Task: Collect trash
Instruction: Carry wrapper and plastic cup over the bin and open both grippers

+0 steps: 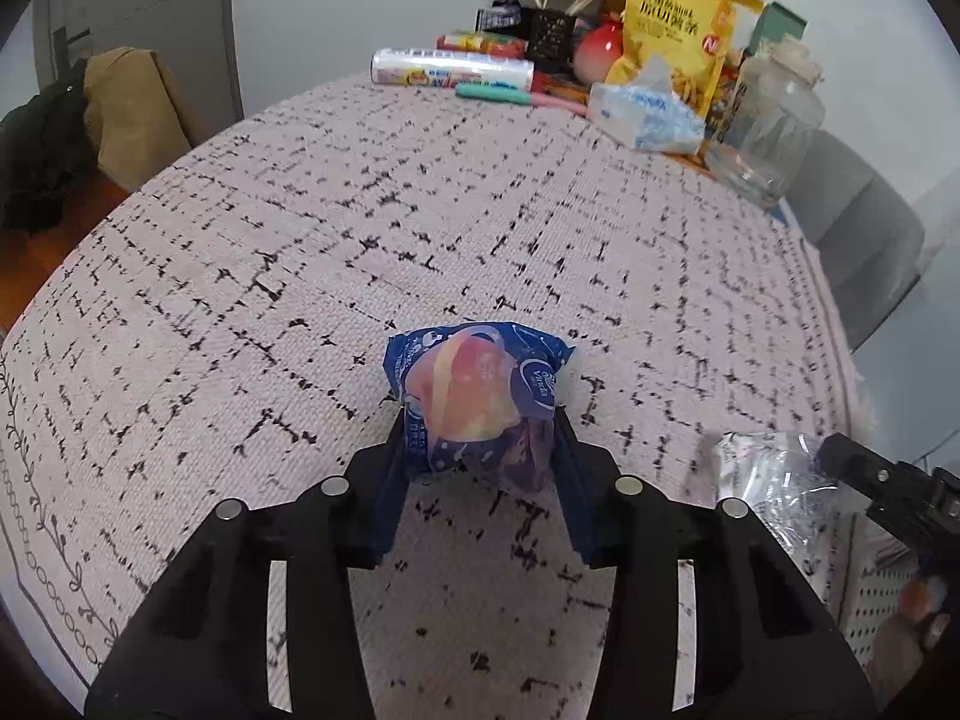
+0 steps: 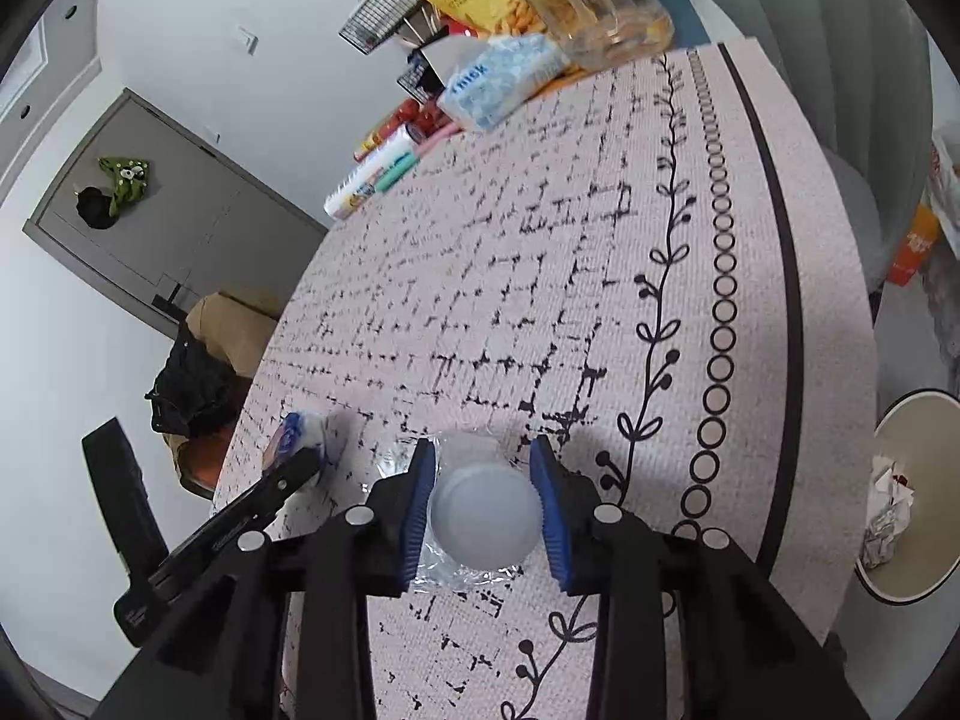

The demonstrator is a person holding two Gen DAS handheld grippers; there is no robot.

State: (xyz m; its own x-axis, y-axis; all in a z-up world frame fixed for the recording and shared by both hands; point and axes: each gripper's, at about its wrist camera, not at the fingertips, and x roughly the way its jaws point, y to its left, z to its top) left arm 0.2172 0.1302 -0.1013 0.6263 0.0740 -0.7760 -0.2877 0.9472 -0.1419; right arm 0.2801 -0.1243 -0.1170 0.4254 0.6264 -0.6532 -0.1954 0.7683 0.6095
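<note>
Now the blue wrapper [image 1: 477, 396] on the tablecloth [image 1: 420, 210] is pinched by the left gripper [image 1: 480, 450], and the clear plastic cup [image 2: 483, 516] by the right gripper [image 2: 483, 498]. Both should be lifted gently, uncrushed, toward the bin [image 2: 918, 576] beside the table.

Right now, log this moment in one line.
left gripper: shut on crumpled blue wrapper | right gripper: shut on clear plastic cup | patterned tablecloth
</note>
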